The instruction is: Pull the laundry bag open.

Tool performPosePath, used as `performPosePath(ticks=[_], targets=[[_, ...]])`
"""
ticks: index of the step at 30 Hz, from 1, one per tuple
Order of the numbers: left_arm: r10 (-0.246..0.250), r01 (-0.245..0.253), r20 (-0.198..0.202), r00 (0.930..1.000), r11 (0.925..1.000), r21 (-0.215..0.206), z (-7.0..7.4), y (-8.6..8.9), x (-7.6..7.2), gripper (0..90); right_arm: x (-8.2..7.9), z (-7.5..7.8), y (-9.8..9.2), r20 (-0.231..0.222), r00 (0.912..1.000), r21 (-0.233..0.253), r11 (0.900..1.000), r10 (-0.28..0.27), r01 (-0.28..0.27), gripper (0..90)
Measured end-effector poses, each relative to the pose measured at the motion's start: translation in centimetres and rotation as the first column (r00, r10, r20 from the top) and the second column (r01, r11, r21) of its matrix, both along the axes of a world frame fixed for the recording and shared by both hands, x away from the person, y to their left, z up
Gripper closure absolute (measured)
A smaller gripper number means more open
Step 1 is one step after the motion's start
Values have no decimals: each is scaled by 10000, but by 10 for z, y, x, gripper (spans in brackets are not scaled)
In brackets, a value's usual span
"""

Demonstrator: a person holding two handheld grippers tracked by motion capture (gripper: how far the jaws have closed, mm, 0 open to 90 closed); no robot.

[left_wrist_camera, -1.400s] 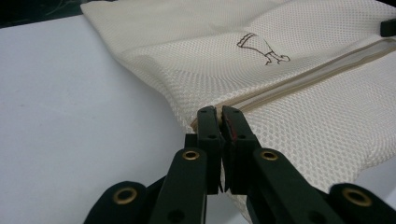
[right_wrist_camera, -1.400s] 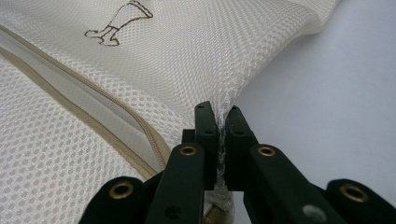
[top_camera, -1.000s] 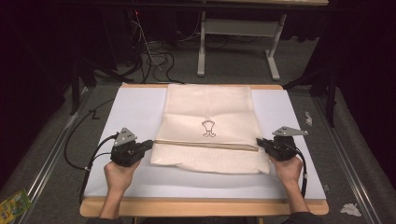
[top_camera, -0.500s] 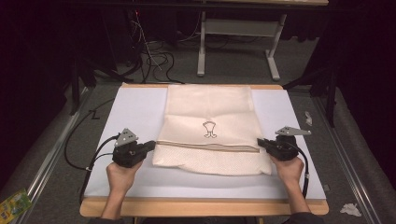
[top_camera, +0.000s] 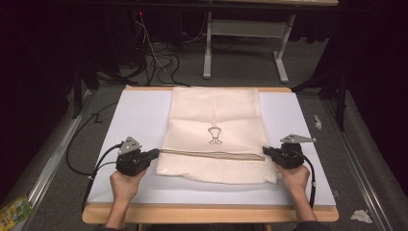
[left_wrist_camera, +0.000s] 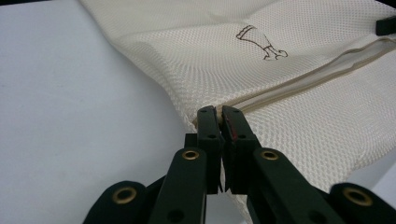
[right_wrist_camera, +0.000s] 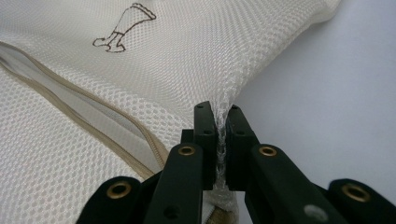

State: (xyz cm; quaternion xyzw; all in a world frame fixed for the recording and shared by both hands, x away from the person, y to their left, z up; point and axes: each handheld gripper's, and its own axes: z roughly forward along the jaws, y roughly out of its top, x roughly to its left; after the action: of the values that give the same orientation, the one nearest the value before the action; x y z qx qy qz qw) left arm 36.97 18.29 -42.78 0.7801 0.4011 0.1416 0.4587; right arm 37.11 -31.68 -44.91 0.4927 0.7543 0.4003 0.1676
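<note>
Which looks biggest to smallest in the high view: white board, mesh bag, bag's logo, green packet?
1. White board
2. Mesh bag
3. Green packet, cut off by the frame edge
4. Logo; close to the packet, so unsure

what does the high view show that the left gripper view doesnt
High view alone: the whole cream mesh bag on the white table, both hands, the left gripper and right gripper at the bag's two side edges, and the floor cables behind. Left gripper view alone: the mesh weave close up, and its jaws shut on the bag's edge beside the zip band. Both: the bag, its small printed emblem and the white table.
</note>
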Motion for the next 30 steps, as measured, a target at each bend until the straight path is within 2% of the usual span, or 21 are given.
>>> performPosePath(ticks=[5, 8, 12, 17, 19, 23, 26, 30], targets=[[28, -26, -190, 9998, 9999, 133, -8, 1, 0, 869, 1, -4, 3, -82, 10000, -95, 10000, -12, 11, 868], [35, -28, -203, 9998, 9994, 351, -12, 0, -1, 868, 1, -6, 4, -150, 9999, -101, 9999, -61, 59, 867], [73, -64, -256, 9996, 9994, 341, -15, -1, -1, 868, 3, -10, 5, -347, 9994, -261, 9996, 38, -48, 865], [95, -76, -404, 9991, 9989, 473, -18, -2, -1, 868, 2, -12, 4, -443, 9990, -206, 9998, -12, 2, 857], [101, -78, -467, 9989, 9988, 490, -19, -1, -1, 867, 1, -16, 4, -483, 9988, -195, 9998, -18, 8, 844], [70, -27, -547, 9985, 9968, 793, -24, -3, -1, 863, 3, -21, 5, -727, 9974, -323, 9995, 13, -37, 808], [95, -38, -674, 9977, 9964, 849, -26, -3, -1, 863, 2, -21, 5, -718, 9974, -345, 9994, -21, -4, 789], [46, 5, -591, 9982, 9963, 858, -25, -4, 0, 863, 2, -19, 6, -663, 9978, -628, 9980, -35, -7, 722]])
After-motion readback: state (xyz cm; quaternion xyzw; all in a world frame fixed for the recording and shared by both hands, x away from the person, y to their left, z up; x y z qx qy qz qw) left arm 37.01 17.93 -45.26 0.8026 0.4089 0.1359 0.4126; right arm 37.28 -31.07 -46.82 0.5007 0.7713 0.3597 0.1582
